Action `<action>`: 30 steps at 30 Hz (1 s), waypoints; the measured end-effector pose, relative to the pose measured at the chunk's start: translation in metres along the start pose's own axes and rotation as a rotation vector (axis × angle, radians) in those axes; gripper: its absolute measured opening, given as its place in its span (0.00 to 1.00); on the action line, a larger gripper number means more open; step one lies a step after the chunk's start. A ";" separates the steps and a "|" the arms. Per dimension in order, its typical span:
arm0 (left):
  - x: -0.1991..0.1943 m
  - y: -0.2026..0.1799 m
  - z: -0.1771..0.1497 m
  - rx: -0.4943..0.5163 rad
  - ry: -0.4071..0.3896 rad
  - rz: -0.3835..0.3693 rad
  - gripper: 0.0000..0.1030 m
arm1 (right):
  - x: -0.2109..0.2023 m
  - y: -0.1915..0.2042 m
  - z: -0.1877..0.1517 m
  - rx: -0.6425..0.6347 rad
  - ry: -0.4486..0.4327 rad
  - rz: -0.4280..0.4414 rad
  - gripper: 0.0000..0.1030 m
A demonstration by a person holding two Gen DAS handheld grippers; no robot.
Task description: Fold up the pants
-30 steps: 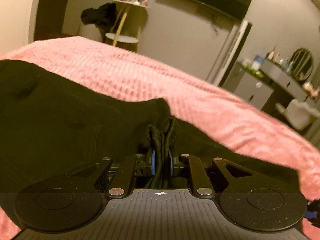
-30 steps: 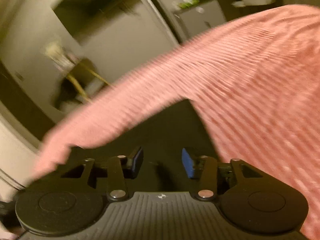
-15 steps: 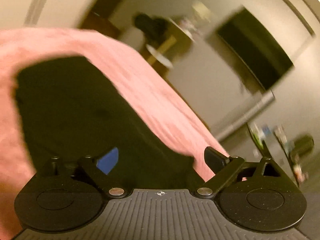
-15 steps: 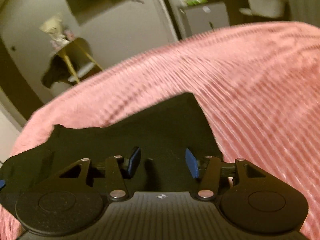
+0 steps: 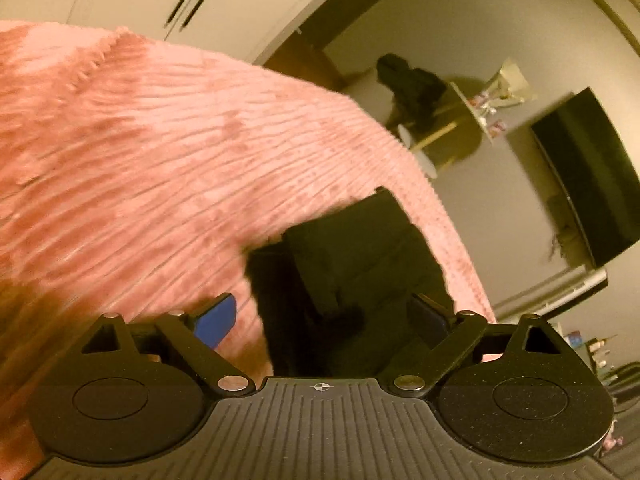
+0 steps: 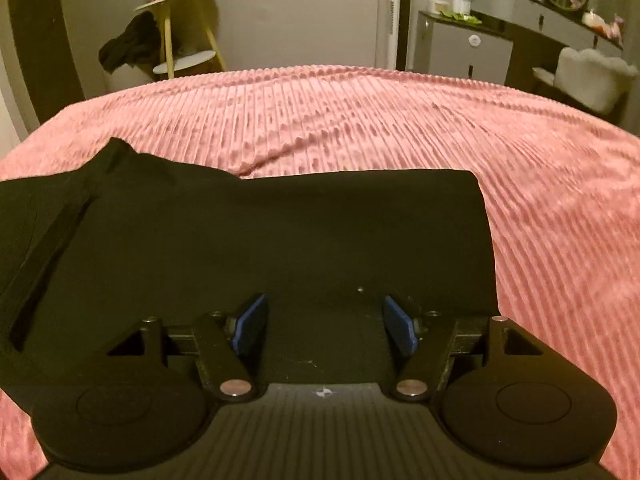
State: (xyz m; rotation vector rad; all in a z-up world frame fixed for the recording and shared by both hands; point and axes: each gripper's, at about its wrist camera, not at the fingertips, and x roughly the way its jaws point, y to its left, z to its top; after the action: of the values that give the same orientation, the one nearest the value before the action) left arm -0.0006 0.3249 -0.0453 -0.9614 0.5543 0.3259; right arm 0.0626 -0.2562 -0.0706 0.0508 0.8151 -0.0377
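Left tool (image 5: 322, 316), right tool (image 6: 325, 322) spread, empty; black pants (image 6: 280, 232) just ahead.

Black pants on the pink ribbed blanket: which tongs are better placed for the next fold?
Probably the right tongs: open, squarely over the flat black pants. The left tongs, also open, view only one end at a tilt.

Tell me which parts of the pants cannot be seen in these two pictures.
- Right wrist view: the near edge of the black pants is hidden behind the open right gripper; the left part is cut by the frame.
- Left wrist view: the pants are dark and blurred, near part behind the open left gripper.
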 end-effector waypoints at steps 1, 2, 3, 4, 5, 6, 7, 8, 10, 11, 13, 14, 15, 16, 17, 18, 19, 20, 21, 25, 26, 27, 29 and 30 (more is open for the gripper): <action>0.008 0.001 0.001 -0.010 0.016 -0.009 0.86 | 0.000 0.001 0.000 -0.005 -0.001 -0.006 0.64; 0.014 0.004 0.002 -0.020 0.033 -0.016 0.83 | 0.001 0.003 0.002 -0.009 -0.001 -0.011 0.65; 0.021 0.006 0.002 -0.020 0.047 -0.019 0.83 | 0.000 0.003 0.001 -0.011 -0.002 -0.012 0.65; 0.027 0.008 0.002 -0.016 0.054 -0.019 0.83 | 0.000 0.003 0.001 -0.009 -0.002 -0.011 0.67; 0.033 0.009 0.001 -0.011 0.051 -0.020 0.83 | 0.000 0.002 0.001 -0.006 -0.004 -0.009 0.67; 0.037 0.009 0.001 -0.004 0.047 -0.024 0.83 | 0.001 0.002 0.001 -0.002 -0.005 -0.007 0.68; 0.041 0.009 0.002 0.003 0.045 -0.019 0.84 | 0.001 0.001 0.001 0.001 -0.006 -0.005 0.69; 0.041 0.007 0.002 0.001 0.042 -0.010 0.84 | 0.001 0.001 0.001 0.003 -0.008 -0.003 0.70; 0.040 0.001 0.001 0.014 0.020 0.003 0.81 | 0.001 0.001 0.000 0.006 -0.013 -0.002 0.71; 0.041 -0.002 0.001 0.039 0.018 0.029 0.71 | 0.001 0.001 0.000 0.009 -0.016 -0.001 0.71; 0.038 -0.012 0.001 0.094 0.003 0.047 0.57 | 0.001 0.000 0.001 0.017 -0.024 0.002 0.71; 0.033 -0.017 0.000 0.131 -0.008 0.039 0.46 | 0.000 -0.001 0.001 0.023 -0.029 0.004 0.71; 0.028 -0.024 0.000 0.168 -0.018 0.027 0.38 | -0.001 -0.002 0.001 0.033 -0.036 0.006 0.68; 0.021 -0.030 0.000 0.213 -0.032 0.015 0.35 | -0.002 -0.005 0.002 0.046 -0.043 0.009 0.63; 0.013 -0.042 -0.001 0.266 -0.052 0.003 0.30 | -0.003 -0.007 0.002 0.058 -0.047 0.013 0.62; 0.005 -0.056 -0.004 0.331 -0.077 -0.007 0.29 | -0.003 -0.010 0.002 0.075 -0.050 0.019 0.60; -0.004 -0.071 -0.008 0.397 -0.103 -0.010 0.28 | -0.004 -0.013 0.003 0.095 -0.053 0.027 0.58; -0.011 -0.087 -0.014 0.461 -0.127 -0.019 0.28 | -0.004 -0.016 0.003 0.110 -0.056 0.032 0.57; -0.021 -0.103 -0.022 0.534 -0.156 -0.039 0.27 | -0.004 -0.018 0.003 0.124 -0.059 0.036 0.56; -0.051 -0.160 -0.062 0.779 -0.211 -0.148 0.27 | -0.006 -0.024 0.004 0.161 -0.069 0.052 0.54; -0.057 -0.173 -0.074 0.838 -0.204 -0.177 0.27 | -0.006 -0.025 0.004 0.168 -0.071 0.057 0.54; -0.060 -0.183 -0.086 0.892 -0.203 -0.198 0.27 | -0.007 -0.027 0.004 0.177 -0.075 0.062 0.53; -0.065 -0.202 -0.116 1.024 -0.207 -0.228 0.27 | -0.009 -0.030 0.004 0.195 -0.082 0.077 0.53; -0.066 -0.209 -0.133 1.087 -0.209 -0.243 0.27 | -0.010 -0.032 0.003 0.207 -0.087 0.086 0.53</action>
State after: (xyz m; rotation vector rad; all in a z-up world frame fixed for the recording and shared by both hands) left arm 0.0094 0.0985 0.0753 0.0666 0.3320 -0.1131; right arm 0.0565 -0.2882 -0.0618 0.2784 0.7193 -0.0424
